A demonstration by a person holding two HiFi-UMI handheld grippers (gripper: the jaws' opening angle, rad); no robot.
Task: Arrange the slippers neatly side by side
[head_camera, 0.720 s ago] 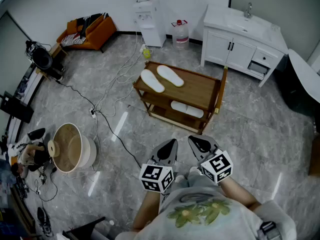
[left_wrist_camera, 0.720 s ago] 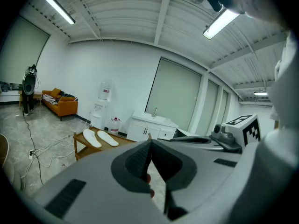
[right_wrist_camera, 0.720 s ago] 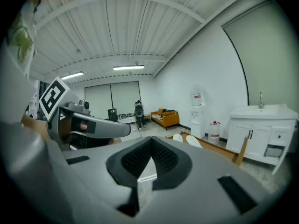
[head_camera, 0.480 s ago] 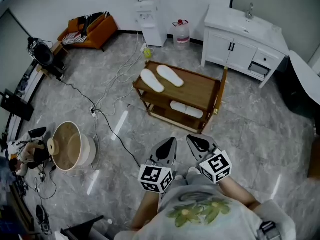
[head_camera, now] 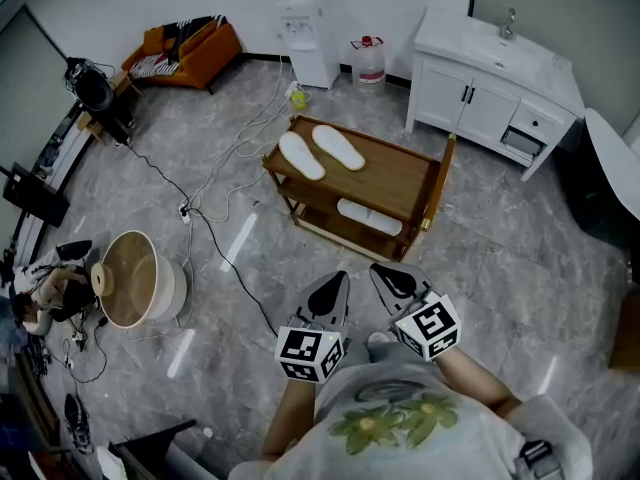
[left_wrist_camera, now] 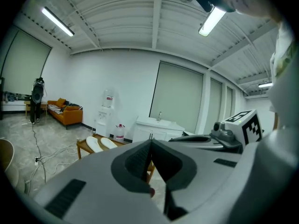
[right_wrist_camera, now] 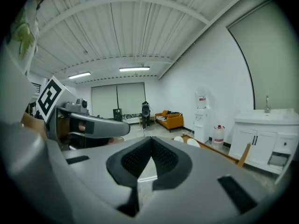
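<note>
left gripper and right gripper seem slightly higher in the head view.

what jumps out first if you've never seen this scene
The wooden rack standing mid-floor, with two white slippers lying on the left end of its top shelf. Nearest the camera, the left hand-held gripper and right hand-held gripper are both shut and empty, aimed toward it.

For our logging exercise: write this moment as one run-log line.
left gripper: shut, empty | right gripper: shut, empty | slippers: two on rack top, untouched
</note>
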